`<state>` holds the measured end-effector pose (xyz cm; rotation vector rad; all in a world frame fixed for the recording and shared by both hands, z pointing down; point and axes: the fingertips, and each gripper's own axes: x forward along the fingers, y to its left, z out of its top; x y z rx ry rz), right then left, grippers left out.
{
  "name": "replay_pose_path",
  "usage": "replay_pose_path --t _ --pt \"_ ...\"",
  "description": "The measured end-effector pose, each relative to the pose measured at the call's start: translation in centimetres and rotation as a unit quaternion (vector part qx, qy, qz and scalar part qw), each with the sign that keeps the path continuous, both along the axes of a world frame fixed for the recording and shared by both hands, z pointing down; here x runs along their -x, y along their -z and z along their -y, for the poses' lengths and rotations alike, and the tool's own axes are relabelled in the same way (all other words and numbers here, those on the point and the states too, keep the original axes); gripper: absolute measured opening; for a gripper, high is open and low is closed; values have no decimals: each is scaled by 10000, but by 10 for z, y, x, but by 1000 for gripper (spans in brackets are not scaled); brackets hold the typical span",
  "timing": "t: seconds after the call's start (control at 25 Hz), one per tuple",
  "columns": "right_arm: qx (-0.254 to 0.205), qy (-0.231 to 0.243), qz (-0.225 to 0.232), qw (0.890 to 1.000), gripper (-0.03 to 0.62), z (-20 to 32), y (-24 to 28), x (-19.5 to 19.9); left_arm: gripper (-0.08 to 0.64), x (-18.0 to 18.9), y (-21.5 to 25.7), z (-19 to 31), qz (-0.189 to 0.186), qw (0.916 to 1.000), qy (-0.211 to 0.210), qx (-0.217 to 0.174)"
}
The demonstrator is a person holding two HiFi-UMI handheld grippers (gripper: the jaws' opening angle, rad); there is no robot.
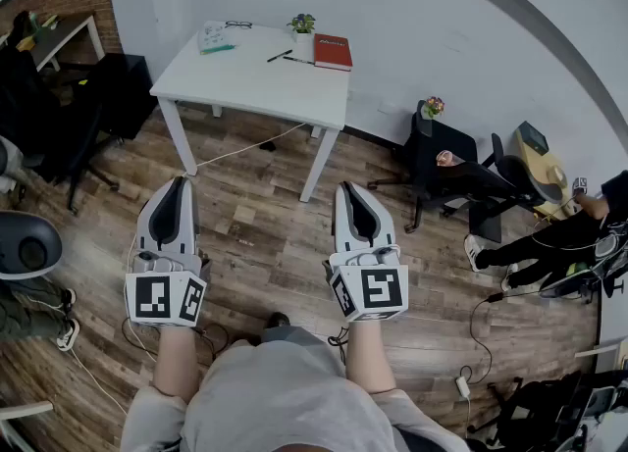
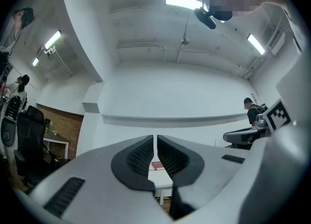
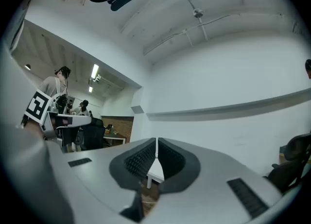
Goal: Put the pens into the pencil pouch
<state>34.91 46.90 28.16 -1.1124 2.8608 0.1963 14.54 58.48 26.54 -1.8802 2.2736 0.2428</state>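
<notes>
Left gripper [image 1: 180, 183], right gripper [image 1: 346, 187] closed, empty; pens [image 1: 280, 56] on table [image 1: 245, 77]

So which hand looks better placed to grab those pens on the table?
Probably the right gripper: the pens lie toward its side of the white table, the pouch toward the left gripper. Both are empty, fingers closed, short of the table.
</notes>
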Motion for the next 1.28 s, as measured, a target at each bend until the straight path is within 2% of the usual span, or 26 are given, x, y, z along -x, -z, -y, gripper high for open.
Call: replay_pose_path --t 0.6,0.92,1.28 --pt "-18 14 46 10000 37 28 0 1 43 1 0 31 0 10000 -11 -58" --pt "76 318 75 9994 37 45 -9 7 43 -6 -9 47 -34 10000 73 -31" --pt "148 278 88 9995 37 92 -18 29 43 20 -19 86 -55 9999 140 34"
